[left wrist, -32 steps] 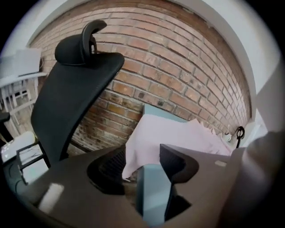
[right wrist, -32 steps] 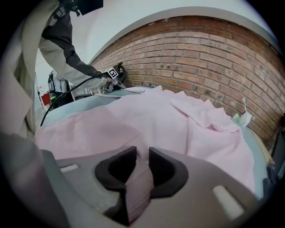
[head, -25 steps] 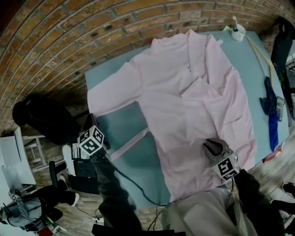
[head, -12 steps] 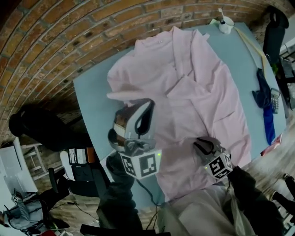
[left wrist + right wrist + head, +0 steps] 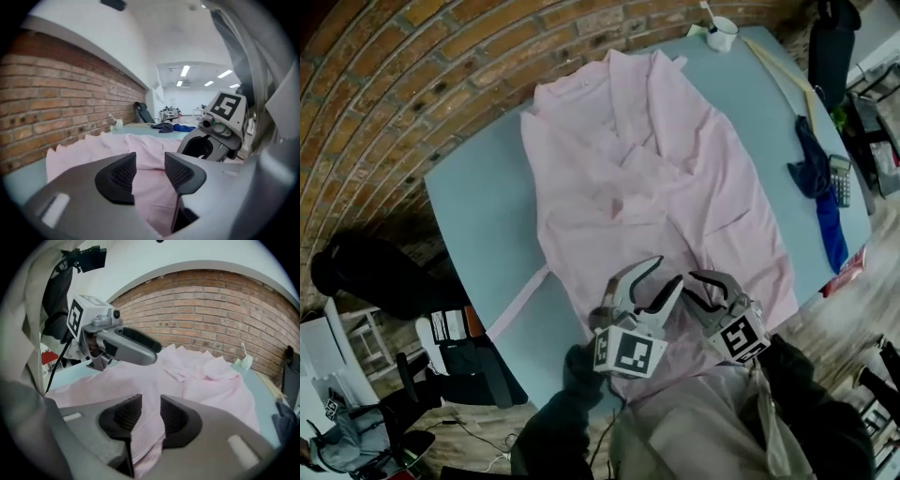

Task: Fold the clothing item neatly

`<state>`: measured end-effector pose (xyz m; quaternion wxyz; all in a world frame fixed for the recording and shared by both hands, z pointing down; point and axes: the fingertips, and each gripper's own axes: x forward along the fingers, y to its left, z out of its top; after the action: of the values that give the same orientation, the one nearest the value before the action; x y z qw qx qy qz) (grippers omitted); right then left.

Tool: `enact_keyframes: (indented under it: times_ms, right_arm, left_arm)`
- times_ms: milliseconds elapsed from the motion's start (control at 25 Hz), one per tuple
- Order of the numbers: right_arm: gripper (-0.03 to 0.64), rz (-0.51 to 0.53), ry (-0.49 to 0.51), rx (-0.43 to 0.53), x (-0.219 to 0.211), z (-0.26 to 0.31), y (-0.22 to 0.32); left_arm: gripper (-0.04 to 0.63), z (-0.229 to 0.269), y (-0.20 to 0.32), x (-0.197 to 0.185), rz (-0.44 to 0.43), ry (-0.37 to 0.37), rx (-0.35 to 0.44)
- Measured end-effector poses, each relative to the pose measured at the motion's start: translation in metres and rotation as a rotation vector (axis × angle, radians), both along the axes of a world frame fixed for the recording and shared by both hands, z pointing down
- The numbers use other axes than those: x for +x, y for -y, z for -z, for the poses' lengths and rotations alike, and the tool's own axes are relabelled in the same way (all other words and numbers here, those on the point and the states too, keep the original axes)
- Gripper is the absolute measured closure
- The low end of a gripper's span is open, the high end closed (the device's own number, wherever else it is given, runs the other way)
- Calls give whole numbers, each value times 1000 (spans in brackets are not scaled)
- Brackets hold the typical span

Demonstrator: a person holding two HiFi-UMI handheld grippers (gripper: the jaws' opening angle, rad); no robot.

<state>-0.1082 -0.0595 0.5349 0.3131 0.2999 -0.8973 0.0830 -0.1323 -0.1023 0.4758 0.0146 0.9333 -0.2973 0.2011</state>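
Left of the pink garment (image 5: pixel 647 178) a wide strip of bare table (image 5: pixel 473 206) gives free passage, bounded by the brick wall (image 5: pixel 403 84). The narrower right strip is crowded by a blue cloth (image 5: pixel 821 202), a calculator (image 5: pixel 840 180) and a long stick (image 5: pixel 780 67). A cup (image 5: pixel 722 35) blocks the far corner.

No words, brands or numbers can be read. Lower centre of the head view, a black-and-white coded square marker (image 5: pixel 630 352) sits on the left gripper (image 5: pixel 667 272) cube, and another on the right gripper (image 5: pixel 691 288).
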Motion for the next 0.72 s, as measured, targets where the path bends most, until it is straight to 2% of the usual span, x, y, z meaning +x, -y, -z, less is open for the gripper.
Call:
enact_keyframes:
  times_ms: [40,80,120,280,440,480,520,600,720]
  right_arm:
    - [502,-26,6,6,6,4,0]
    - [502,-46,4,11,13,6,-2]
    - [502,-63,-1,15,21,7,-4]
    - [502,-104,-45,15,49,7,-16]
    - [502,-102,-154,90,92,13,-25]
    - [503,-120,-150,98,104,15,-29]
    - [518,-143,-133,101,115,17,-35]
    - [524,-187,-86,107,134,21,-45]
    - [585,-251,-37,96,157,16,-62]
  left_arm:
    - [422,-2,1,-15,80,-28,-41]
    - [506,-5,0,-28,148,-44,-78]
    - [550,-10,-5,-38,198,-52,-113]
    - [549,-26,-39,-50,277,-54,-236]
    - [549,-21,-82,-60,385,-79,-258]
    - [554,-23,-94,-65,428,-73,-252]
    - [587,-25,-104,-69,478,-71,-246]
    - [588,-27,-123,-75,588,-91,-235]
    - [588,-19,-146,-72,738,-128,-218]
